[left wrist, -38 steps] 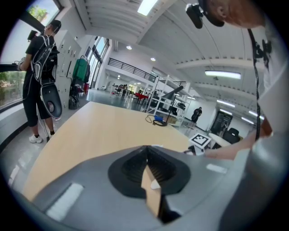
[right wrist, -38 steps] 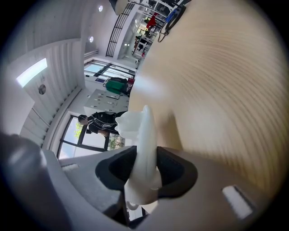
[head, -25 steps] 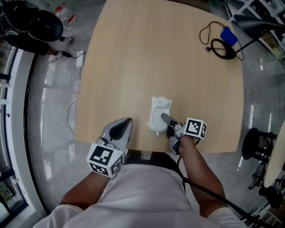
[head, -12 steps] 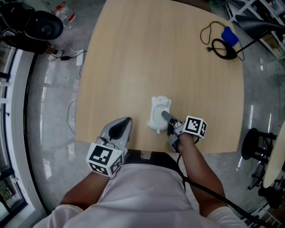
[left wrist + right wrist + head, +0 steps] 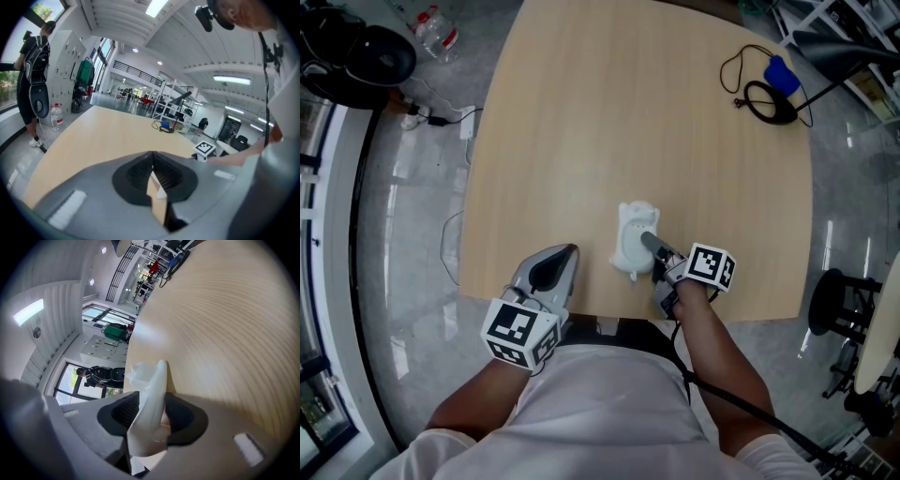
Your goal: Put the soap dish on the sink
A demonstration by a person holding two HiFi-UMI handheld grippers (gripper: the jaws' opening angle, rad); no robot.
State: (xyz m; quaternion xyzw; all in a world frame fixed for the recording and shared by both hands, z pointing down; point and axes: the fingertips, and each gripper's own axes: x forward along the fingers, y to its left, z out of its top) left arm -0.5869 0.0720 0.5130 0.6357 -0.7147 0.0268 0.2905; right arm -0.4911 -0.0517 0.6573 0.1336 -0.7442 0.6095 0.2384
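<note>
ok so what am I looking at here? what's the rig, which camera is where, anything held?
No robot: a person holds a hand-held gripper in each hand. One picture comes from a head camera looking down; the other two cameras ride on those, looking along the jaws. On the wooden table stands a white soap dish; a black cable lies at its far corner. The right hand-held gripper has just been opening its jaws; the dish's rim sits between them, unclamped. The left hand-held gripper is shut and empty.
</note>
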